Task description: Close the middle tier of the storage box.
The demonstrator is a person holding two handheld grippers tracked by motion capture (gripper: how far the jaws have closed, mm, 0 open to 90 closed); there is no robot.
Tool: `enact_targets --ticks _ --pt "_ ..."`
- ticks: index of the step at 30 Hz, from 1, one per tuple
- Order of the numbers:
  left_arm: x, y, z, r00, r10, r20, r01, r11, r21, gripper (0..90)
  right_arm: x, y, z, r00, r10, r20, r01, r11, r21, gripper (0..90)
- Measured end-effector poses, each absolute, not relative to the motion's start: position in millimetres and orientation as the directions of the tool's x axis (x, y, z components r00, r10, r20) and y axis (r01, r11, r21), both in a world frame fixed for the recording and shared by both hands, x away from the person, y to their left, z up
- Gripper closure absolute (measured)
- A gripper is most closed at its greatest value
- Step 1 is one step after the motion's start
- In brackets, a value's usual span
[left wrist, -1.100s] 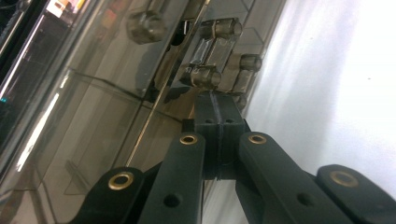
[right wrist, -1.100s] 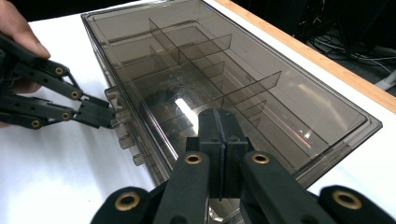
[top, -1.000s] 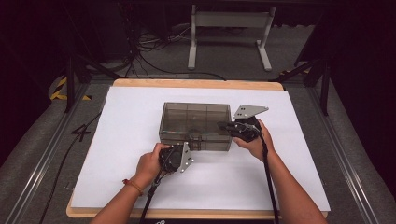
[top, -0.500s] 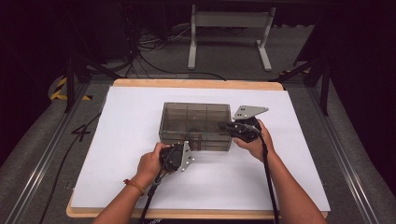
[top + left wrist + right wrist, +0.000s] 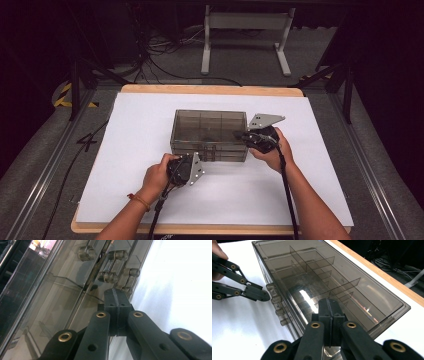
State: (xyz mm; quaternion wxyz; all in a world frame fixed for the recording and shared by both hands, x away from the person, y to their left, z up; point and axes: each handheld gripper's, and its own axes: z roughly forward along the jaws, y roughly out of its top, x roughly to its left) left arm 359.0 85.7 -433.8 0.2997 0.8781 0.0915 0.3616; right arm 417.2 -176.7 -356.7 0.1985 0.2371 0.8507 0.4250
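A smoke-tinted, transparent plastic organiser box (image 5: 210, 134) with a flat hinged lid lies on the white sheet (image 5: 125, 150) that covers the wooden-edged table (image 5: 210, 90). It sits at the middle of the sheet, long side toward the person. Inside, thin clear partitions (image 5: 322, 272) divide it into a grid of compartments; most look empty, though a small dark item shows in one near the middle in the high view and cannot be identified. The lid is down and flush with the body. Along the near long wall stands a row of moulded clear latch or hinge knuckles (image 5: 112, 267); which of the two they are cannot be told.

The left gripper (image 5: 192, 161), black with a grey three-cornered plate, is held in the left hand (image 5: 157, 175) at the box's near wall. Its jaws are clenched together with nothing between them, and the tips sit at the knuckles; whether they touch the plastic cannot be told.

The right gripper (image 5: 329, 308), held in the right hand (image 5: 272, 152), is at the box's right end, above its near right corner. Its jaws are likewise pressed together and empty, tips over the lid close to the rim; contact cannot be told.
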Motion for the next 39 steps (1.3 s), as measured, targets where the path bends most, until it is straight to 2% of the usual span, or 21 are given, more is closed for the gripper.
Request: enact_targets --ticks 20,39 --pt "346 128 -422 0.742 0.428 0.515 -0.002 -0.767 0.641 89.5 405 -178 -351 -0.804 0.57 -0.171 0.224 0.557 0.8 89.5" --pt "343 167 -420 0.745 0.514 0.426 0.079 -0.702 0.708 86.8 388 -199 -341 -0.788 0.585 -0.194 0.205 0.546 0.812 86.3"
